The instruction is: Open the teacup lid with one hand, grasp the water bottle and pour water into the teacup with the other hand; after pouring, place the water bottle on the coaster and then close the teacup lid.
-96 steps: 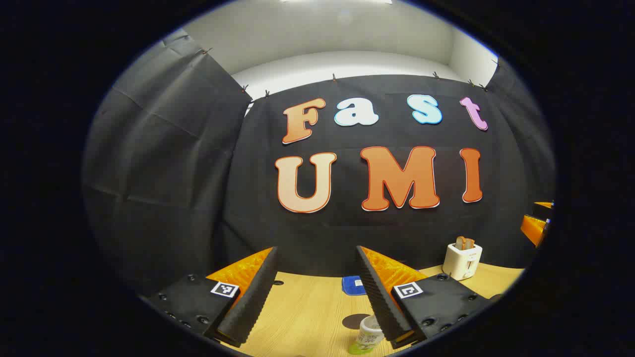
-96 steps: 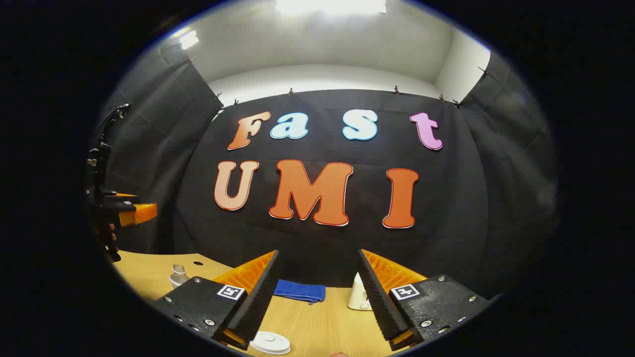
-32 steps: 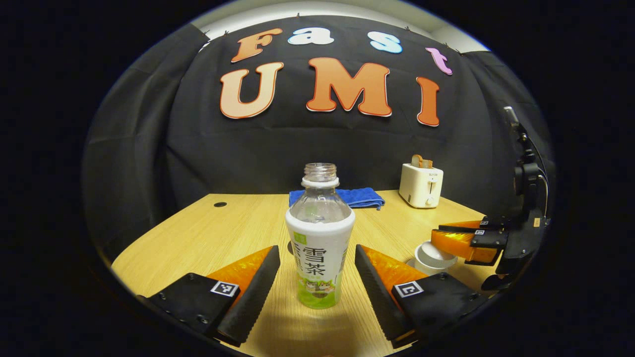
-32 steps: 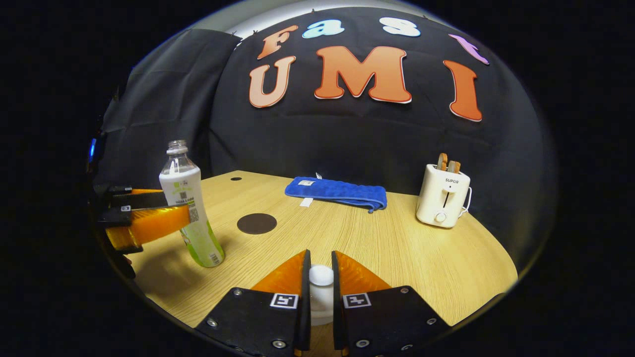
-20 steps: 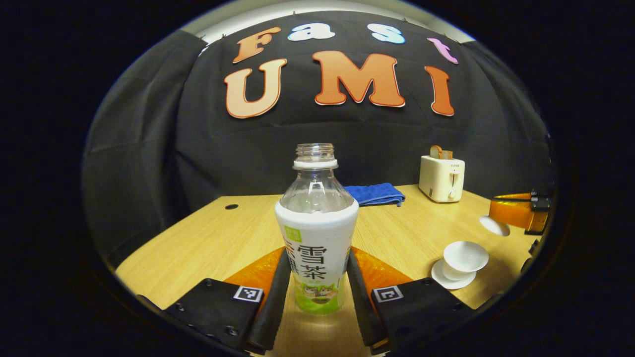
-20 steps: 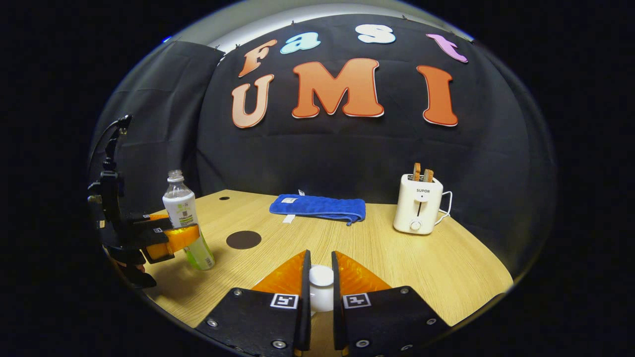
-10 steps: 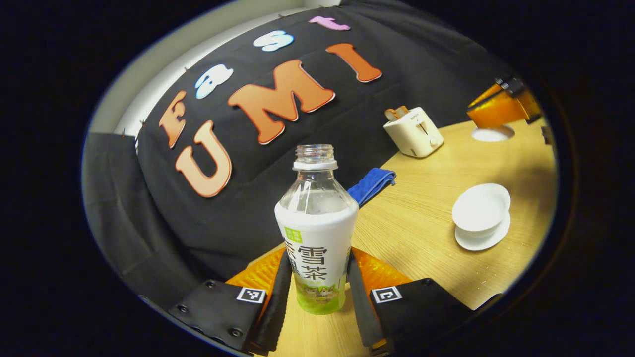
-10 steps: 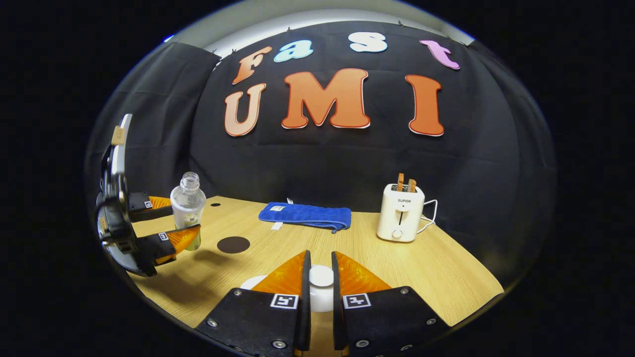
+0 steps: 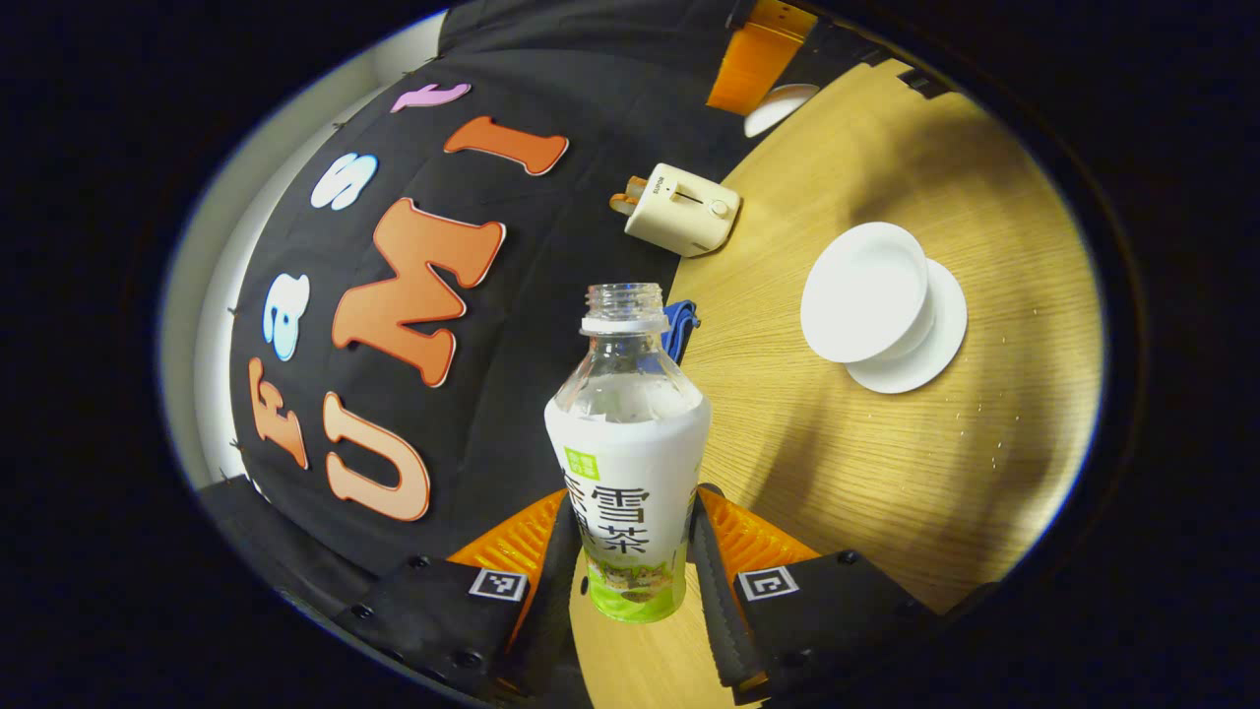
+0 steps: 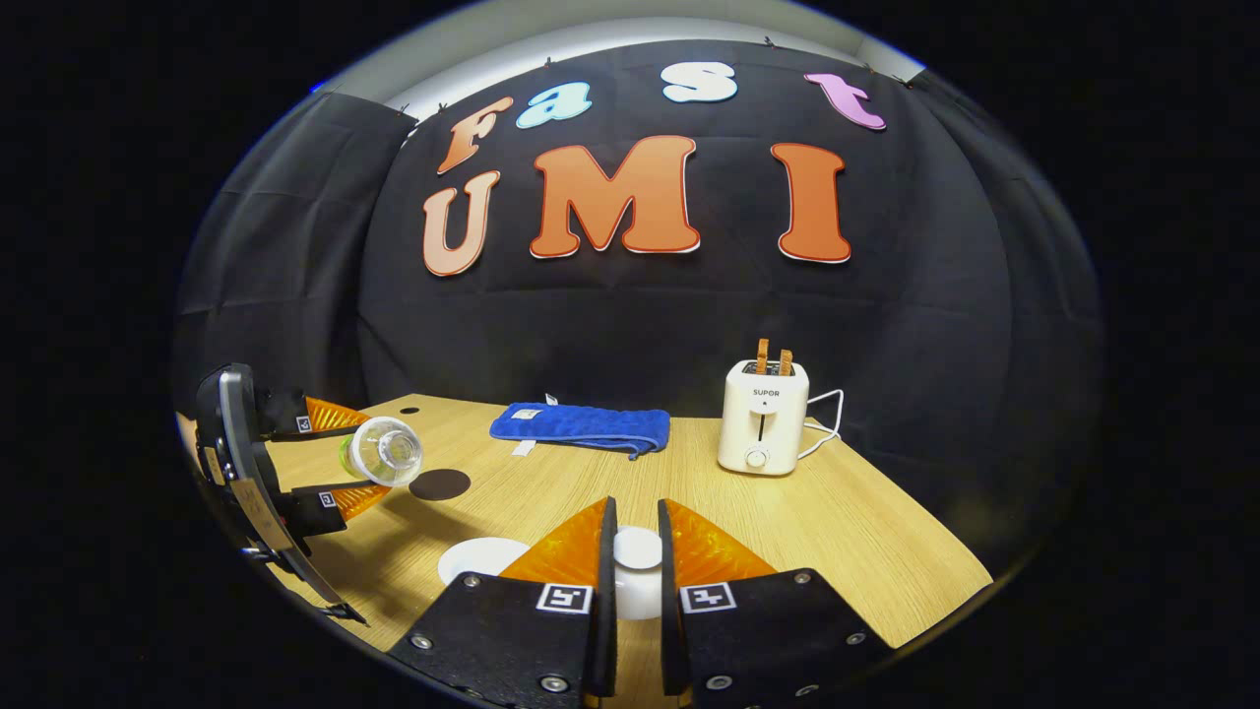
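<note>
The left gripper (image 9: 630, 591) is clamping the water bottle (image 9: 627, 463), tilting it toward the open teacup (image 9: 864, 292) at 2 o'clock. The right gripper (image 10: 631, 576) is gripping the lid (image 10: 637, 571). Pouring, coaster (image 10: 439, 483) placement and closing are remaining.

Light wood worktop (image 10: 847, 532) carries: white teacup (image 9: 866, 290) on saucer (image 9: 935, 350), blue towel (image 10: 581, 426), toaster (image 10: 761, 418), dark round coaster (image 10: 439, 483).

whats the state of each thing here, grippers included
water bottle: uncapped, tipped toward the teacup, held
teacup: lid off, on its saucer
lid: lifted, held by its knob
left gripper: shut on the bottle
right gripper: shut on the lid
toaster: bread sticking up
</note>
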`<control>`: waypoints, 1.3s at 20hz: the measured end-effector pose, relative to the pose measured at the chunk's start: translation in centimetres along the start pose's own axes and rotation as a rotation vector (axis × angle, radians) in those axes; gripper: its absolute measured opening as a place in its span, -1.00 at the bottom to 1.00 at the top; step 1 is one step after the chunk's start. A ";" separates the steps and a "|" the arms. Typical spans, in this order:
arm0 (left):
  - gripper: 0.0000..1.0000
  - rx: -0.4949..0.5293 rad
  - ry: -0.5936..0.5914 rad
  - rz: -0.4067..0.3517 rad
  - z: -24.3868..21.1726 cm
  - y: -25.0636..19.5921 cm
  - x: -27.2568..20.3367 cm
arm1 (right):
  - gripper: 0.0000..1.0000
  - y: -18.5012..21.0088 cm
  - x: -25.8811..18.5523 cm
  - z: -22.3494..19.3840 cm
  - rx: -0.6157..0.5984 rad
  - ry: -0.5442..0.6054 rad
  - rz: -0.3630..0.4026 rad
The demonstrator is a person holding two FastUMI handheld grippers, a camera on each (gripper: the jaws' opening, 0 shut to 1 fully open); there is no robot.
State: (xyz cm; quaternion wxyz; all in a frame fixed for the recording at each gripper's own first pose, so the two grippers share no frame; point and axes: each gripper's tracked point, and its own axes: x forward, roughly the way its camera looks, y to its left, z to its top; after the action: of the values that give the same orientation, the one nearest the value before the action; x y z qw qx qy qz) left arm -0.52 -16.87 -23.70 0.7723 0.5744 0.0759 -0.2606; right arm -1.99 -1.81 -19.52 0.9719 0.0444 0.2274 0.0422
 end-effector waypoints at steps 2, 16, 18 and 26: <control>0.22 0.074 -0.033 -0.004 0.8 -0.2 0.3 | -0.64 0.0 -0.1 -0.3 -0.001 0.004 0.002; 0.27 0.454 -0.032 -0.037 0.2 0.1 0.2 | -0.63 1.0 0.1 -0.7 -0.019 -0.004 0.044; 0.31 0.512 -0.042 -0.038 0.6 0.3 0.3 | -0.64 1.1 0.2 -0.6 -0.014 -0.010 0.048; 0.22 0.684 -0.069 -0.028 2.6 0.9 0.0 | -0.64 0.8 -0.4 -0.4 -0.007 -0.021 0.057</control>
State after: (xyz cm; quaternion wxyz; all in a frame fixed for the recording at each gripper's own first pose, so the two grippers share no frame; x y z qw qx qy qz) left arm -0.59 -19.07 -22.08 0.5336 0.7897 -0.0344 -0.3008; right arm -2.56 -1.08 -19.58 0.9727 0.0481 0.2159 0.0700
